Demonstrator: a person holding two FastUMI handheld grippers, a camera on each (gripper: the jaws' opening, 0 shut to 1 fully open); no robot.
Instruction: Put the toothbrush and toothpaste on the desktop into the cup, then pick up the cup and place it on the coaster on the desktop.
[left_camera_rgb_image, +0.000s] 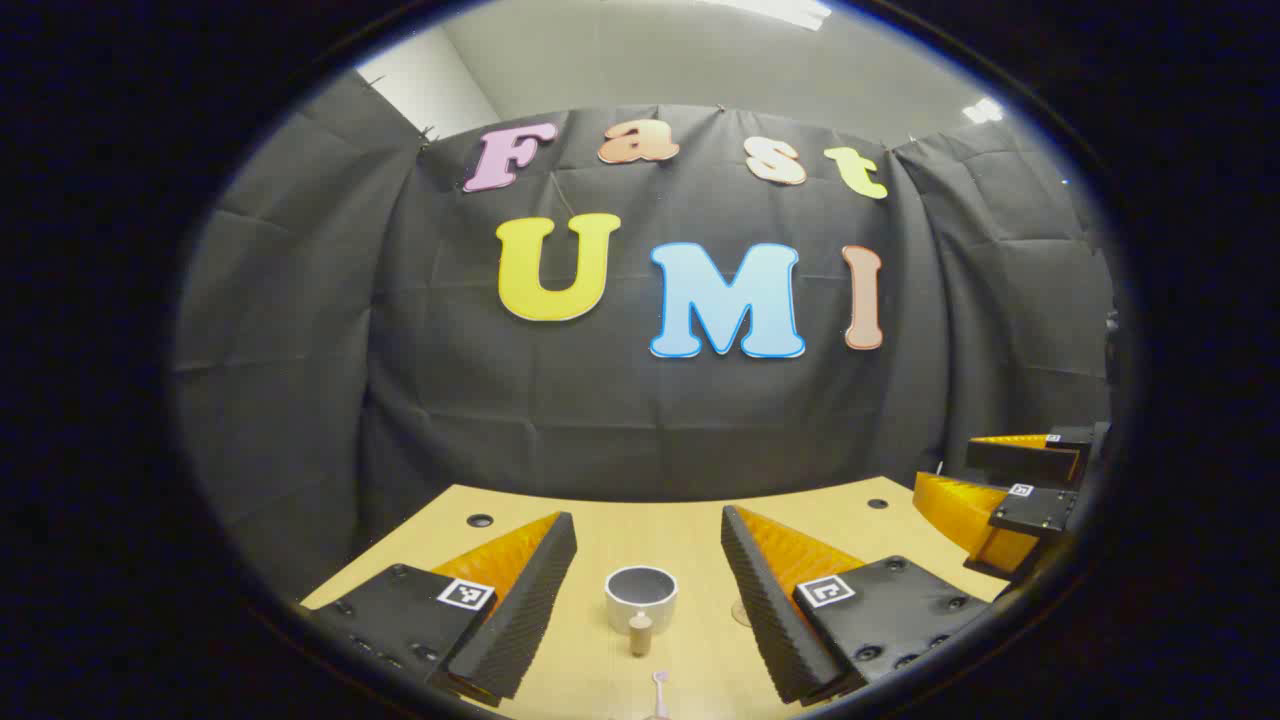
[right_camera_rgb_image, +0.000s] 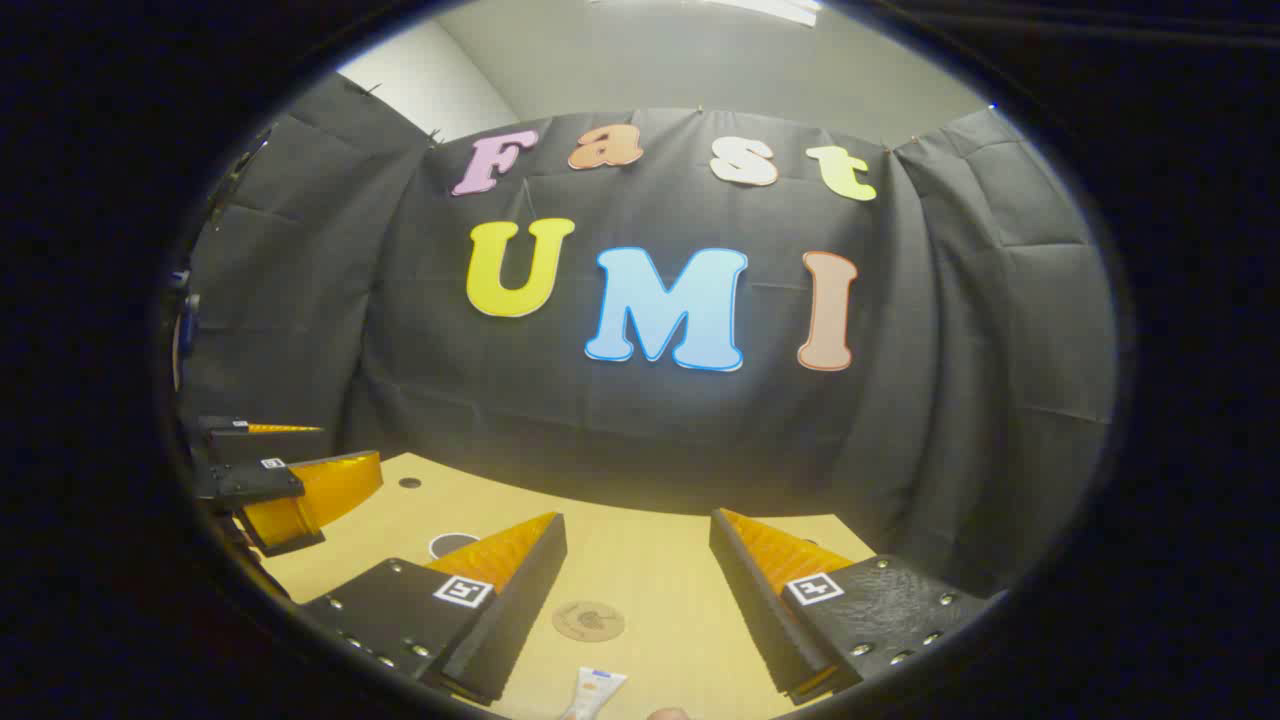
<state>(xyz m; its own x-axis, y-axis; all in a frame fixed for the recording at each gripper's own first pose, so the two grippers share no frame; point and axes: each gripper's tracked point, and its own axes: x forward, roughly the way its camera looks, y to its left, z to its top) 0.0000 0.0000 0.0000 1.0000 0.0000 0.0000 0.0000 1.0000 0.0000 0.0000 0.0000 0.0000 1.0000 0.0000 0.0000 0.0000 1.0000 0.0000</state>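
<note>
**Both claws wide, nothing held**

My left claw (left_camera_rgb_image: 648, 560) gapes over the pale wooden desktop (left_camera_rgb_image: 690, 520), framing the white round cup (left_camera_rgb_image: 641, 596) (a pink toothbrush (left_camera_rgb_image: 659, 690) lies nearer). My right claw (right_camera_rgb_image: 638, 565) spreads equally empty above the brown round coaster (right_camera_rgb_image: 588, 620), the white toothpaste tube (right_camera_rgb_image: 593, 692) just below it.

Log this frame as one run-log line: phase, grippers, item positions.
phase: start | left gripper: open, cup ahead | right gripper: open, coaster ahead | toothpaste: on desk | toothbrush: on desk
</note>
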